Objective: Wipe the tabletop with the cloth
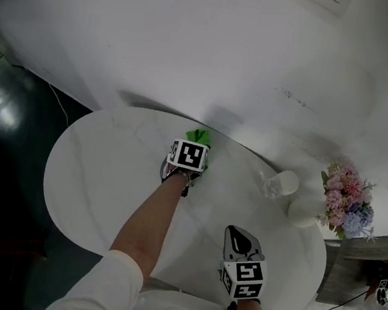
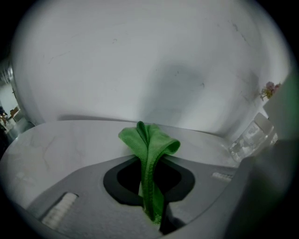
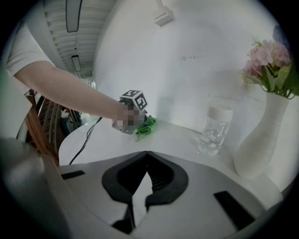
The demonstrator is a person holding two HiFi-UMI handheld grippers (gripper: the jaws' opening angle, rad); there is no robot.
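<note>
Left hand-held gripper (image 2: 148,161) clamps cloth (image 2: 150,142), bunched lengthwise, pointing toward wall (image 2: 140,65).

From above, the left hand-held gripper (image 1: 193,147) covers most of the cloth (image 1: 199,136) (a green corner shows).

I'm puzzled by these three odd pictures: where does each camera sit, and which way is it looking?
Head view: on the person's head, looking steeply down at the table; both arms, left tongs and right tongs show.
Left gripper view: on the left tongs, facing the wall; its jaws pinch the green cloth.
Right gripper view: on the right tongs, facing across the table; its shut jaws and the left arm show.
All three show the cloth.
</note>
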